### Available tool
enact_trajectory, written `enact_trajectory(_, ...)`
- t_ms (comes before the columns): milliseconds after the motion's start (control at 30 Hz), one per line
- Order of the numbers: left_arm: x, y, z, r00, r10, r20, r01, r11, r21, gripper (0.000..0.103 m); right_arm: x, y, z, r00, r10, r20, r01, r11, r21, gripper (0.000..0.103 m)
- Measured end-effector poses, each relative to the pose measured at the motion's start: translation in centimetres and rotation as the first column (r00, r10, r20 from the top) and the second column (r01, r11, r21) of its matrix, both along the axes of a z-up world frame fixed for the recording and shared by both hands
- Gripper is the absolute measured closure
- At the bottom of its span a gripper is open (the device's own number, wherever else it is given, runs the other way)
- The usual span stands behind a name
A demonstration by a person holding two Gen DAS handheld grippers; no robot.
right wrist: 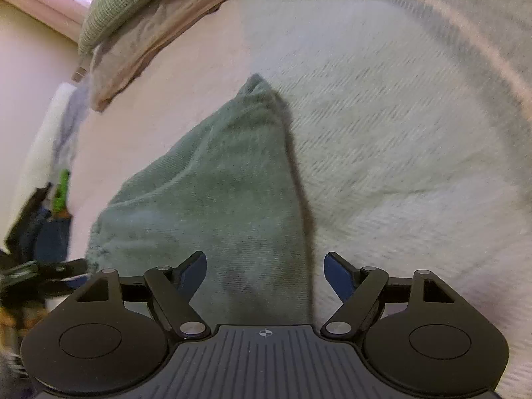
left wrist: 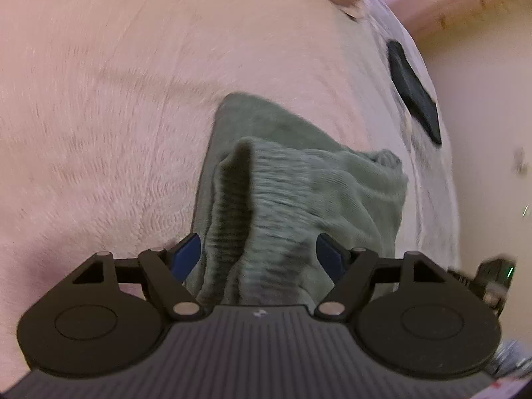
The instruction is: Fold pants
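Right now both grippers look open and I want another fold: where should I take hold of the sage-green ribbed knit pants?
Probably the raised ribbed fold of the sage-green ribbed knit pants, standing up between the open left gripper fingers. Approach from the near end, jaws straddling that ridge: it stands proud of the pale bedcover, so the pads can close on it.

- A home bedroom is shown.
- A bed [right wrist: 399, 133] with a pale textured blanket fills both views.
- A green pillow [right wrist: 123, 3] and folded bedding [right wrist: 159, 33] are seen far left, against plain walls [right wrist: 30, 66].
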State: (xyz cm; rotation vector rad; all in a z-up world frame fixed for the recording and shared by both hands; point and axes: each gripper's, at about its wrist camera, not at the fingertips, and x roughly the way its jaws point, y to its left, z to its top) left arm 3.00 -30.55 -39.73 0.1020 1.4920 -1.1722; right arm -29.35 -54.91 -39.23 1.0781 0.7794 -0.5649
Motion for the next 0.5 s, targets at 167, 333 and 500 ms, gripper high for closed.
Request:
enact_trajectory(167,1.5,-0.1,-3.9,0.990,0.038,-0.133,-0.041,0.999,-0.023,0.012,0.7,-0.8,-1.9,0.998,-0.002,0.068,-0.002,0.998,0.055,0.028)
enact_trajectory(333,2.4,-0.5,-5.5,0.974,0.037,-0.223,-0.055,0.996,-0.074,0.013,1.4,-2.5,-4.8,0.985,-0.020,0.173,-0.002,0.992,0.125,0.029)
enact_trajectory(500,2.5,-1.2,-5.7,0.974,0.006,-0.226,-0.028,0.995,-0.096,0.022,2.8,-4.2,-6.1,0.974,0.009,0.227,-0.045,0.987,0.151,0.035)
